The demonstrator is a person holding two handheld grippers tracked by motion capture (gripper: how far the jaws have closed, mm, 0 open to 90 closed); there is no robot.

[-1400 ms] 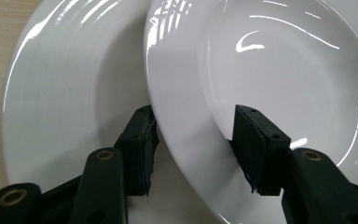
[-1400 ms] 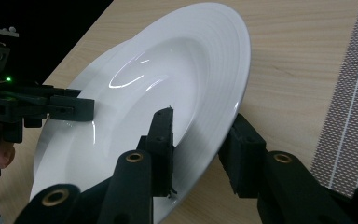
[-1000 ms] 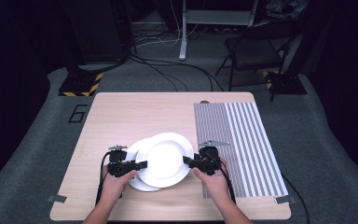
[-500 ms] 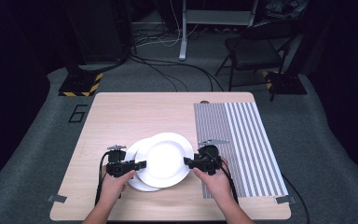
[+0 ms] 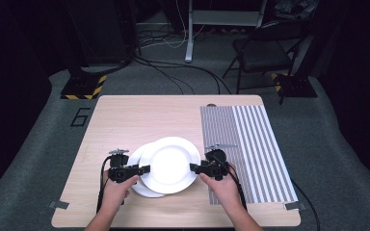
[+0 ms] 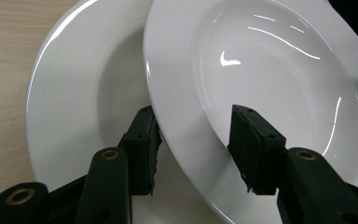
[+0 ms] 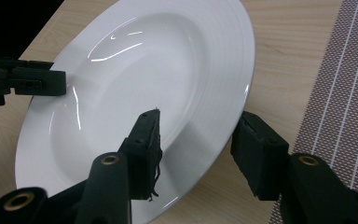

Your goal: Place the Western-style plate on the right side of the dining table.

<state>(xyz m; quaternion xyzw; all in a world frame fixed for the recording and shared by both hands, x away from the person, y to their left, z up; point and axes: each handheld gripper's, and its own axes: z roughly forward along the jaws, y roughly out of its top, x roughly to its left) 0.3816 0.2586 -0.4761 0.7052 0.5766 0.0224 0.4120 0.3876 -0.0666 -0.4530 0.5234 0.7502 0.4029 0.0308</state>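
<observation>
Two white plates sit near the front edge of the wooden table (image 5: 125, 120), one overlapping the other. The upper plate (image 5: 169, 164) lies to the right and covers much of the lower plate (image 5: 136, 161), so of that one just a crescent of rim shows at the left and near side in the high view.

The left gripper (image 5: 144, 168) comes in from the left, and the left gripper view shows its jaws parted with the upper plate's left rim passing between them — one jaw below the rim, over the lower plate, the other above the upper plate's inner surface. Whether the pads actually press the rim is hard to make out; a gap seems to remain on the upper side.

The right gripper (image 5: 193, 168) meets the same plate from the right. Its jaws are also apart, straddling the right rim — one jaw over the plate's well, the other outside the rim above the table. Contact cannot be confirmed there either.

The striped mat (image 5: 248, 144) lies on the right part of the table, just beside the right hand (image 5: 221, 185). The left hand (image 5: 115, 188) holds its gripper near the front edge; both forearms are cut off at the bottom of the high view.
</observation>
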